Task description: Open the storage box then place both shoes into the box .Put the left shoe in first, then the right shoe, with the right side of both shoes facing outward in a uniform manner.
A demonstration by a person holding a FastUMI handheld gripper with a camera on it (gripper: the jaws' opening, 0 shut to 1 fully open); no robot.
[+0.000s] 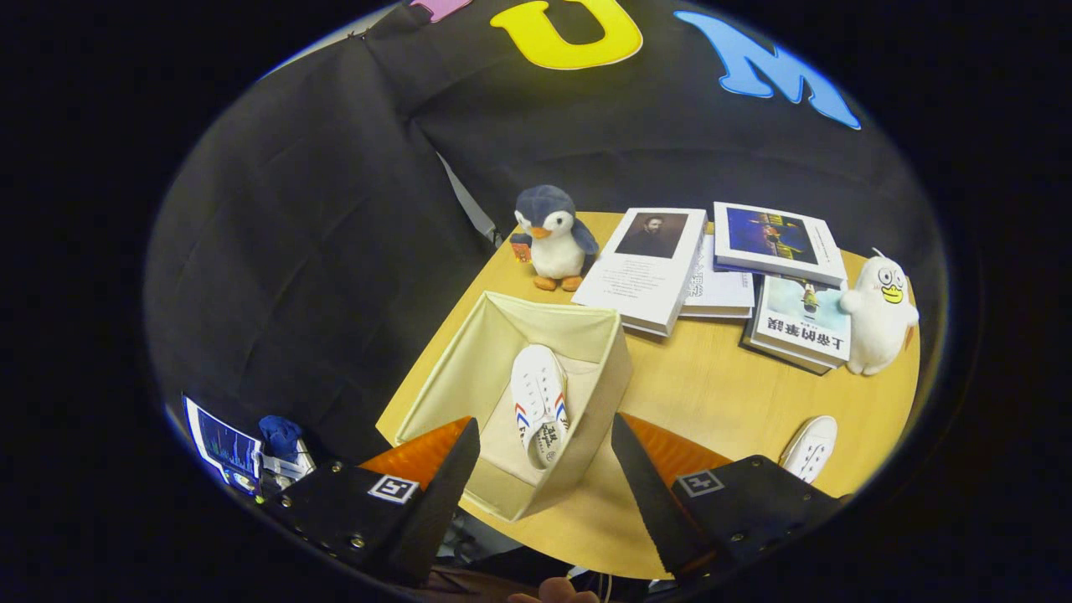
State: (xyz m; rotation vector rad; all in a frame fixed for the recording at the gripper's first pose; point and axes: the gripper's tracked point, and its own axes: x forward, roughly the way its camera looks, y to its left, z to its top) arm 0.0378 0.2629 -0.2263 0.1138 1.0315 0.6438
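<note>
- gripper (544, 452) fingers spread wide, holding nothing
- open storage box (603, 368) between and just ahead of fingers, one shoe (538, 402) inside
- second shoe (811, 446) on table (712, 394), just beyond right finger

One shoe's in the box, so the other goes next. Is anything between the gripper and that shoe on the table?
Nothing visible. The open gripper hangs above the box; the second shoe lies on bare table beside it, well short of the books.
</note>
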